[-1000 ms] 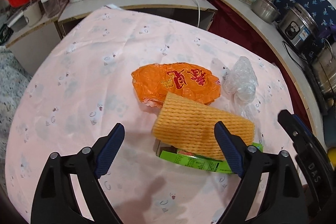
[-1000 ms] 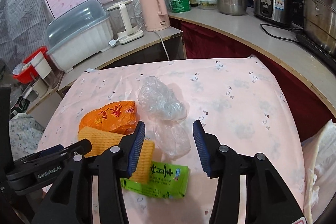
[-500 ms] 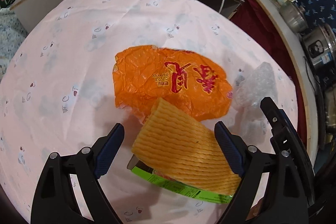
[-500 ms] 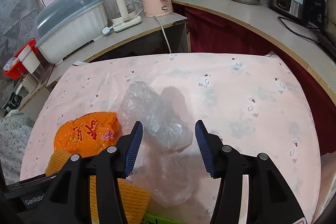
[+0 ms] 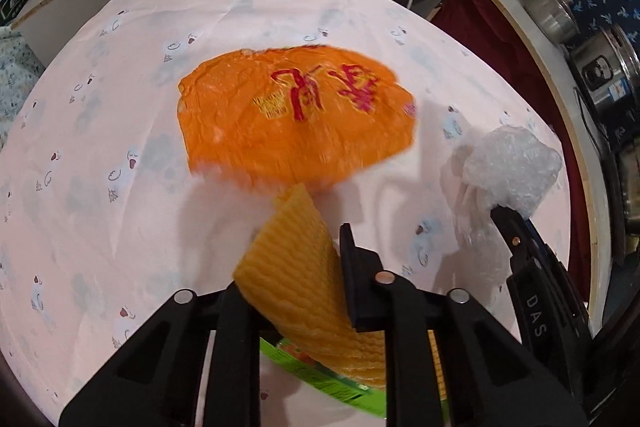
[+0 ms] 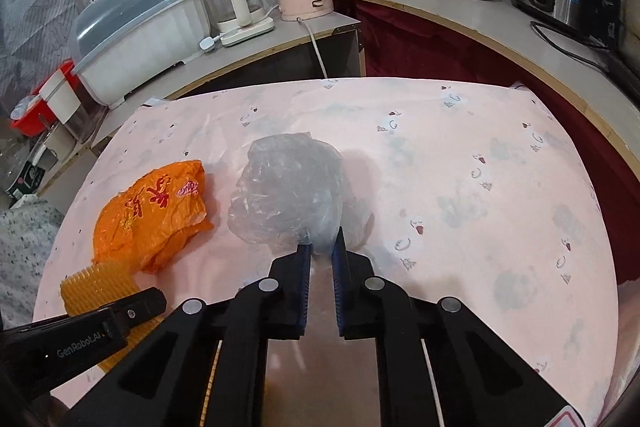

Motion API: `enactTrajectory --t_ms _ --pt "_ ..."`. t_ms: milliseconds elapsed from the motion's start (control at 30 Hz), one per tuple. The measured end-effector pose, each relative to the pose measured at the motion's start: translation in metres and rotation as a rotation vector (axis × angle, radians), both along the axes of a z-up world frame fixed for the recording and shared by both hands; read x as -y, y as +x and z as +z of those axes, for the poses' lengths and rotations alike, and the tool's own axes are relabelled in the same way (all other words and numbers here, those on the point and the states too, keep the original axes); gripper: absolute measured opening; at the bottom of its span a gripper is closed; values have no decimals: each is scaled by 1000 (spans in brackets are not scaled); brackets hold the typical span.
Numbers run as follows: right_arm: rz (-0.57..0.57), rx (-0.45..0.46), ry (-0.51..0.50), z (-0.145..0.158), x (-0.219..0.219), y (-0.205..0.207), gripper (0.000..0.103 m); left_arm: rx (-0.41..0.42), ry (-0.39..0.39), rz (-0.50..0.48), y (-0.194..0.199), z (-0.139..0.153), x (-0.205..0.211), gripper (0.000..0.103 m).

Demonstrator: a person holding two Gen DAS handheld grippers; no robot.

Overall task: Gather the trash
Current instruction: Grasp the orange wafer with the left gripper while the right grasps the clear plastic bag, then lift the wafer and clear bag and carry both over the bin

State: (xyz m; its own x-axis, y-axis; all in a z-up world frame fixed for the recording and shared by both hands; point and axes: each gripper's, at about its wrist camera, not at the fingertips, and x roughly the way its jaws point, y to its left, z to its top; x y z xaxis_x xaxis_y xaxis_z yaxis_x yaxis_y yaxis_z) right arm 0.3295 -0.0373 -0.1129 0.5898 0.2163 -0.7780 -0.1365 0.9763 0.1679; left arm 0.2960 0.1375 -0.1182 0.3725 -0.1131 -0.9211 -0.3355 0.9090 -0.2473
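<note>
Both grippers are down on the pink patterned tablecloth (image 6: 480,155) at once. The left gripper (image 5: 292,291) has its jaws closing on the ribbed yellow-orange foam fruit sleeve (image 5: 296,267), and the sleeve sits squeezed between the two black fingers, its ridged tip poking out ahead of them. Just under that gripper, near the bottom edge of the left wrist view, a strip of the flat green carton (image 5: 320,379) peeks out from beneath the foam. Straight ahead of the left fingertips lies the crumpled orange plastic bag with red characters (image 5: 296,123), its near edge touching the sleeve's tip; it is a little blurred.

Over to the right gripper (image 6: 320,255): its jaws are closing too, the blue-padded fingers (image 6: 303,283) nearly together, with the near edge of the crumpled clear plastic bag (image 6: 288,195) caught in the narrow gap. The bulk of that bag balloons out just ahead of the fingertips. From the left wrist view the same clear bag (image 5: 512,167) sits bunched at the tip of the right gripper (image 5: 506,217), off to the left gripper's right. From the right wrist view, the orange bag (image 6: 152,211) lies to the left of the pinch, and the left gripper (image 6: 132,311) comes in low at the left, clamped on the yellow sleeve (image 6: 96,283).
</note>
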Motion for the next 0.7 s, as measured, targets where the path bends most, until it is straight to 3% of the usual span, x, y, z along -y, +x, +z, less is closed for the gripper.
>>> enactTrajectory --t_ms 367,700 --pt "-112 45 34 30 54 -67 9 86 51 -147 -30 35 35 13" --pt "-167 64 35 45 91 -135 9 161 142 -371 -65 53 85 15"
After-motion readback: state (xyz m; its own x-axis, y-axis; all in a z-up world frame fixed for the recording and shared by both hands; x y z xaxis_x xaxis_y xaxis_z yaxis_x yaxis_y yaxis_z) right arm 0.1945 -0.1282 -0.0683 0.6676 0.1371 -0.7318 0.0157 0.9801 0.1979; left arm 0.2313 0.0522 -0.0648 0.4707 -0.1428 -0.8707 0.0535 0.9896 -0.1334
